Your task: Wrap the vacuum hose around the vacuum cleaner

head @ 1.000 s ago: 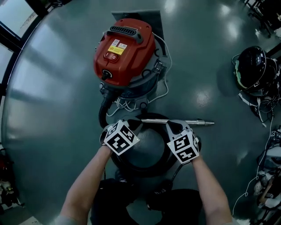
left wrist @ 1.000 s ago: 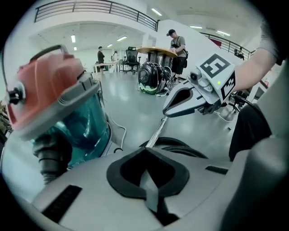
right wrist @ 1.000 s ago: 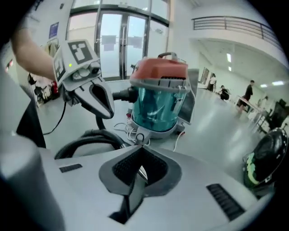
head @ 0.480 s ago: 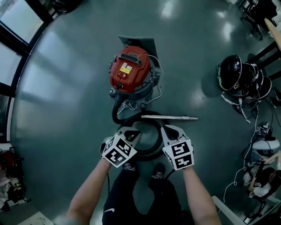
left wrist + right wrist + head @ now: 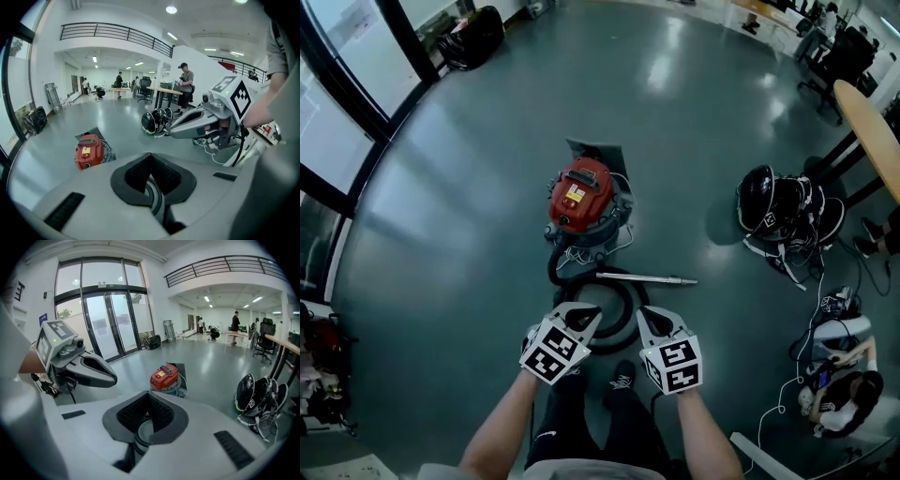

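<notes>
While they hang side by side above the grey floor (image 5: 469, 244), both grippers are clamped shut on the black vacuum hose (image 5: 626, 317). The left gripper (image 5: 584, 317) grips the near-left part of its loop and the right gripper (image 5: 645, 319) the near-right part, and the ribbed hose shows between each pair of closed pads in the gripper views. The hose leaves the near side of the red vacuum cleaner (image 5: 581, 197), which stands upright on the floor ahead of the grippers, and curls back toward them in a round loop. The metal wand (image 5: 642, 277) lies crosswise between the cleaner and the grippers. Its long axis runs left to right in the head view, and its free tip points right, toward the black helmets (image 5: 773, 211).
</notes>
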{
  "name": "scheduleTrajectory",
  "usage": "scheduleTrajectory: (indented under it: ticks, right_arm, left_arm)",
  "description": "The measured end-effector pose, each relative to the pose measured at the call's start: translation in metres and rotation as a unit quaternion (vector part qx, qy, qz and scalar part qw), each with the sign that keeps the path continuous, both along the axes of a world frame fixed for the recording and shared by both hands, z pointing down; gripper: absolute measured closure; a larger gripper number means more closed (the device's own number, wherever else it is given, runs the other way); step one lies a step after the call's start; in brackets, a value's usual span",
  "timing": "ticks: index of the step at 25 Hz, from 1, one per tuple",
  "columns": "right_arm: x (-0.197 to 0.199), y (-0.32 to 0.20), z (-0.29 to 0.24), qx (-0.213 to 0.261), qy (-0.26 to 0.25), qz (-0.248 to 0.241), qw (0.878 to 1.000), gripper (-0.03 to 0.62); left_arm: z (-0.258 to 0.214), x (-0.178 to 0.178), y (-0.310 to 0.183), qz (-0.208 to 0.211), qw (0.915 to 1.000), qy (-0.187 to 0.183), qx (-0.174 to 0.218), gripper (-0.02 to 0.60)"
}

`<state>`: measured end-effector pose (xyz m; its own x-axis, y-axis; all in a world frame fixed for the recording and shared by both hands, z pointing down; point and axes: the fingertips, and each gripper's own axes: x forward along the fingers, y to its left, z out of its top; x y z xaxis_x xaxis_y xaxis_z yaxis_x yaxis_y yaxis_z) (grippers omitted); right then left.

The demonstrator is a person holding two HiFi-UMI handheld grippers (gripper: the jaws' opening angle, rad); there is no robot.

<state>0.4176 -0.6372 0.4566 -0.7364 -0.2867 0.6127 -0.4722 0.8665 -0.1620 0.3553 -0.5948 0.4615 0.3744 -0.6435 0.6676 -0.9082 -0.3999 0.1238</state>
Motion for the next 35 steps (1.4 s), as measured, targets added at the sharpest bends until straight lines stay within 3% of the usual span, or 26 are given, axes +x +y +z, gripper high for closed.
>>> scheduleTrajectory:
  ticks: [5, 13, 25, 35]
  right_arm:
    - [0.017, 0.023, -0.064, 0.024, -0.031, -0.005, 0.999, 0.592]
    - [0.019, 0.067, -0.140, 0.044, -0.077, 0.020, 0.996, 0.592]
    - [-0.005, 0.157, -0.199, 0.093, -0.101, 0.043, 0.990, 0.592]
    - [0.004, 0.186, -0.222, 0.112, -0.123, 0.066, 0.984, 0.592]
  left_arm:
    - [-0.071, 0.021, 0.026, -0.011, 0.9991, -0.008, 0.040, 0.575]
    - [-0.139, 0.033, 0.076, -0.052, 0.9943, 0.008, 0.093, 0.575]
    - [-0.174, 0.017, 0.157, -0.068, 0.9906, 0.041, 0.112, 0.575]
    - [-0.196, 0.027, 0.179, -0.056, 0.9899, 0.033, 0.126, 0.575]
